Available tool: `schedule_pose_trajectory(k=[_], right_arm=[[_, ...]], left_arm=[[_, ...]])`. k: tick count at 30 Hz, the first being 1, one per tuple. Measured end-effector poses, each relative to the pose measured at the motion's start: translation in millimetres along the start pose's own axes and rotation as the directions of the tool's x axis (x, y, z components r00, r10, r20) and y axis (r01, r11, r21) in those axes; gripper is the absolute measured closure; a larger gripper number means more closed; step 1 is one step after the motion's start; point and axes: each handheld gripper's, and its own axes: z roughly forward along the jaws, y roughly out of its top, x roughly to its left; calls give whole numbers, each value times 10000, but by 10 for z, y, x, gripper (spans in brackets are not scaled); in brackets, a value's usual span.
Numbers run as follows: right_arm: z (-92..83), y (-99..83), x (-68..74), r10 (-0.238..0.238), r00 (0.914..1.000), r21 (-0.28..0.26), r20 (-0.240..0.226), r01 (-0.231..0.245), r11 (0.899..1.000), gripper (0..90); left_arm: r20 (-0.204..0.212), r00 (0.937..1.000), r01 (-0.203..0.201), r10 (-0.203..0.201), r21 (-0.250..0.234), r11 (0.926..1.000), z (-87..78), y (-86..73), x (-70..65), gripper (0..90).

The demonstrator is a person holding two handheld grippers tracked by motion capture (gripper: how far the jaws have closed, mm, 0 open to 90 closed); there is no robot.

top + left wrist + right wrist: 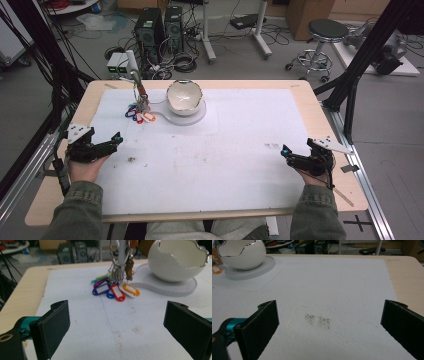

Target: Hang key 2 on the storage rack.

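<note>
The key tags (113,291) lie near the worktop's far edge, hooked on a thin stand just beside the bowl (178,261), so the left gripper (116,322), jaws wide apart like the right gripper's (329,325), could bump both.

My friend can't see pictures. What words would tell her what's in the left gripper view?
A bunch of colourful key tags hangs from a white post and rests on a white mat, straight ahead of the open left tool with its two black jaws wide apart. Beside the tags, a white bowl shaped like a cracked eggshell sits on a flat white base.
</note>
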Motion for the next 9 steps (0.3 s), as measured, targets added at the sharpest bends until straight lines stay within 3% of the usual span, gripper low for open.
schedule_pose_trajectory(k=[5,9], right_arm=[[12,-7,-13,20,10000,13,20,-20,10000,7],[20,-10,-11,35,10000,77,7,-35,10000,7]], left_arm=[[83,9999,-106,105,127,9999,-24,-32,-21,74],[192,9997,139,-140,6,9999,-32,-40,5,74]])
